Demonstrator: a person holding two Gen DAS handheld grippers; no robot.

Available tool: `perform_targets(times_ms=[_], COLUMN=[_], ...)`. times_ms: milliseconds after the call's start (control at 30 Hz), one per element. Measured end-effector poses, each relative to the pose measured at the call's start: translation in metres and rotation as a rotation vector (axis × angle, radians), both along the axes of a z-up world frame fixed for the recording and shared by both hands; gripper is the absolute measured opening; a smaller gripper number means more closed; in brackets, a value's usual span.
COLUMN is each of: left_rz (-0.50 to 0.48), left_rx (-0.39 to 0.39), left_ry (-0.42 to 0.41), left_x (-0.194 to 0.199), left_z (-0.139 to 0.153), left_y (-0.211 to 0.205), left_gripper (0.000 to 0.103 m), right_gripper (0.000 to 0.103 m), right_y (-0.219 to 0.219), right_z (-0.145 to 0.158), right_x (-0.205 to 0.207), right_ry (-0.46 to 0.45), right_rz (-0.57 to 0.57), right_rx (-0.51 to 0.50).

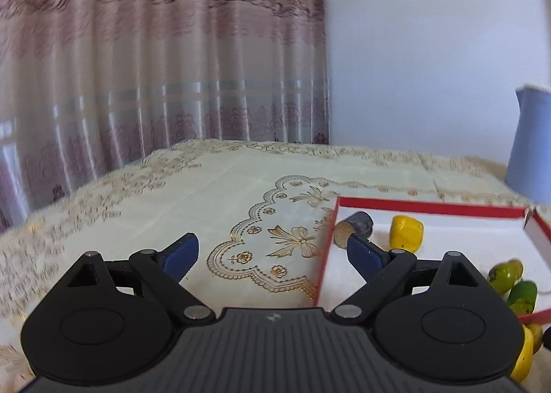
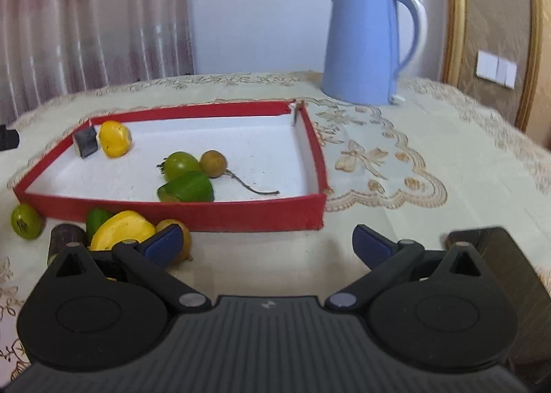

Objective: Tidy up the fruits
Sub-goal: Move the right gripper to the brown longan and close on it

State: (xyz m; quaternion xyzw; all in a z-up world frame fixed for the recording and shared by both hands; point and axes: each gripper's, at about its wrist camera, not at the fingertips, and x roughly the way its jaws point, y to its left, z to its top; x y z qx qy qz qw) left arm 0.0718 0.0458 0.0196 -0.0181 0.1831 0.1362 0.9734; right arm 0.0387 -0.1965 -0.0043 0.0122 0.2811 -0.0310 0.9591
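Observation:
A red-walled tray (image 2: pixel 241 217) with a white floor lies on the table. Inside it are a yellow fruit (image 2: pixel 114 138), a dark cylinder piece (image 2: pixel 85 141), a green round fruit (image 2: pixel 180 164), a brown round fruit (image 2: pixel 213 161) with a stem, and a green wedge (image 2: pixel 187 188). In front of the tray lie a green fruit (image 2: pixel 26 221), a yellow piece (image 2: pixel 122 229), a dark cylinder (image 2: pixel 65 238) and others. My right gripper (image 2: pixel 268 243) is open and empty, just in front of the tray. My left gripper (image 1: pixel 272 252) is open and empty at the tray's left wall (image 1: pixel 325 255).
A blue electric kettle (image 2: pixel 365 45) stands behind the tray at the right. A dark flat object (image 2: pixel 482 238) lies by my right gripper. A patterned cloth (image 1: pixel 206 193) covers the table. A curtain (image 1: pixel 137 66) hangs behind the table's far left edge.

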Motion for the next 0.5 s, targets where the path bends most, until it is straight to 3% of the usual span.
perform_targets(times_ms=[167,333,500], left_rz=[-0.038,-0.047,-0.065], left_rx=[-0.095,-0.173,-0.191], left_ry=[-0.003,0.005,0.009], left_x=[-0.001,0.002,0.003], left_z=[-0.009,-0.015,-0.017], left_y=[0.019,0.031,0.031], left_gripper=[0.094,0.094,0.094], right_gripper=[0.103,0.103,0.103], right_y=[0.008,0.022,0.02], right_z=[0.001,-0.002,0.001], right_x=[0.001,0.006,0.003], right_ry=[0.039,0.043,0.035], right_rz=[0.06,0.049,0.02], right_rx=[0.012,-0.064,-0.065])
